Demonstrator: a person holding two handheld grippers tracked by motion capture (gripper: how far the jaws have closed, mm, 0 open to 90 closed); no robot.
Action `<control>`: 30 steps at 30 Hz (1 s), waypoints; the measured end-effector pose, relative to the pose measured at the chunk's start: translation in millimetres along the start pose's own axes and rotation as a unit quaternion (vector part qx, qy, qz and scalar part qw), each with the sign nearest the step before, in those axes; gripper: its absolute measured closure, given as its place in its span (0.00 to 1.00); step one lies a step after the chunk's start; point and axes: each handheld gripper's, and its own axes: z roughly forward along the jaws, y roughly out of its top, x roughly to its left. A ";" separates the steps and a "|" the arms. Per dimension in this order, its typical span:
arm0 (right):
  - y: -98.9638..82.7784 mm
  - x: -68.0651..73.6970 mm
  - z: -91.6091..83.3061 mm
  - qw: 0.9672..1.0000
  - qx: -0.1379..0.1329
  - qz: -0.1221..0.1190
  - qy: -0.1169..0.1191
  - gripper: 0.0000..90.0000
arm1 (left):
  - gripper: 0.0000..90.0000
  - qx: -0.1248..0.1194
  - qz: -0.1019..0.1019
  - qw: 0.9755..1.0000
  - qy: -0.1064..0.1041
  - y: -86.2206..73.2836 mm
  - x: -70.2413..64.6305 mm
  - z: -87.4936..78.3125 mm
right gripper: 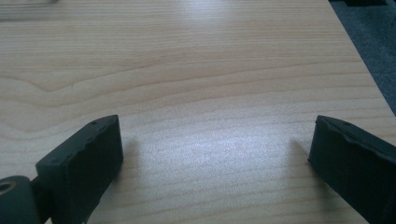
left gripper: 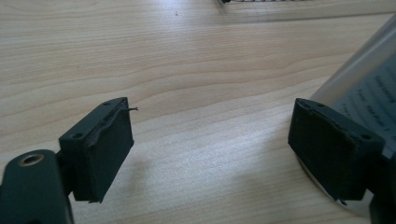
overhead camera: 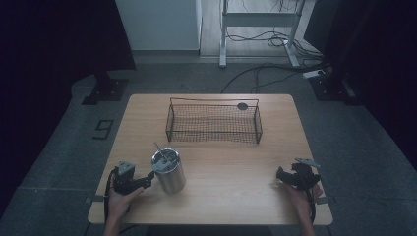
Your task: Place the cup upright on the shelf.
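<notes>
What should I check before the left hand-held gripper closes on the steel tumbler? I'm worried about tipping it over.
1. Left hand-held gripper jaws open wide: ok.
2. Tumbler standing upright on the table: ok.
3. Tumbler between the left jaws: not ok; in the left gripper view it sits beside and behind the right-hand jaw, not in the gap.
4. Straw through the lid clear of the gripper: ok.
5. Wire basket well apart from the tumbler: ok.
6. Right hand-held gripper open and resting far from the tumbler: ok.
</notes>
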 end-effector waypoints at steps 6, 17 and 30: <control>-0.1 -0.4 -0.2 1.000 -0.001 -0.001 0.003 0.04 | 0.15 0.002 -0.004 1.000 0.007 -0.9 0.5 2.8; -1.6 -1.0 -2.5 1.000 -0.004 -0.009 0.004 0.07 | 0.15 -0.001 -0.003 1.000 0.007 0.5 0.3 -2.5; -2.2 -2.7 -2.8 1.000 -0.006 -0.007 0.005 0.08 | 0.12 -0.038 -0.007 0.999 -0.026 6.7 -5.7 -31.0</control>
